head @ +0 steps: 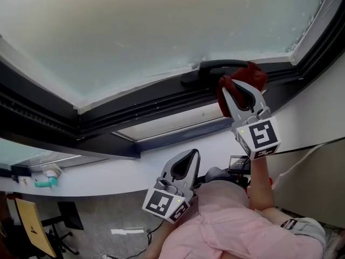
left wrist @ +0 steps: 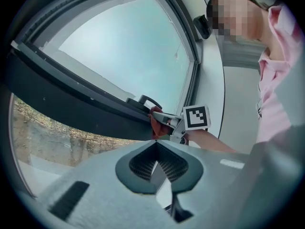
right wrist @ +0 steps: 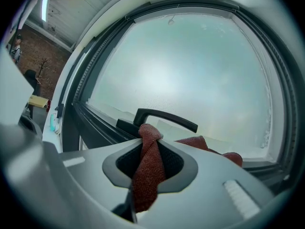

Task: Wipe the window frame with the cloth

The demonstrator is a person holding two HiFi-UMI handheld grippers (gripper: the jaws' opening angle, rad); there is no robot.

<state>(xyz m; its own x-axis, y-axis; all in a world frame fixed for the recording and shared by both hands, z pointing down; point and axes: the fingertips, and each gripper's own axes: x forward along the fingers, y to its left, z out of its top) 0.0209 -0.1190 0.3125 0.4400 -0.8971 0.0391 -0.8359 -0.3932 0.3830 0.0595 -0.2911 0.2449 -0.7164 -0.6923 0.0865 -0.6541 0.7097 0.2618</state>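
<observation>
- The right gripper (head: 233, 93) has its fingers squeezed on the red cloth (head: 252, 75), up at the dark window frame (head: 161, 99) by the window handle (head: 215, 67).
- The cloth could snag on that handle and slip out.
- The left gripper (head: 187, 156) has its fingers closed on nothing.

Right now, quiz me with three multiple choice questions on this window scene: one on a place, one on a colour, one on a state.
1. The cloth sits next to:
A the window handle
B a chair
C the floor

2. The cloth's colour is:
A blue
B white
C red

3. The right gripper is:
A open and empty
B shut on the cloth
C shut and empty

Answers:
1 A, the head view shows the cloth at the handle's end.
2 C, it is red in every view.
3 B, the right gripper view shows cloth pinched between its jaws.
</observation>
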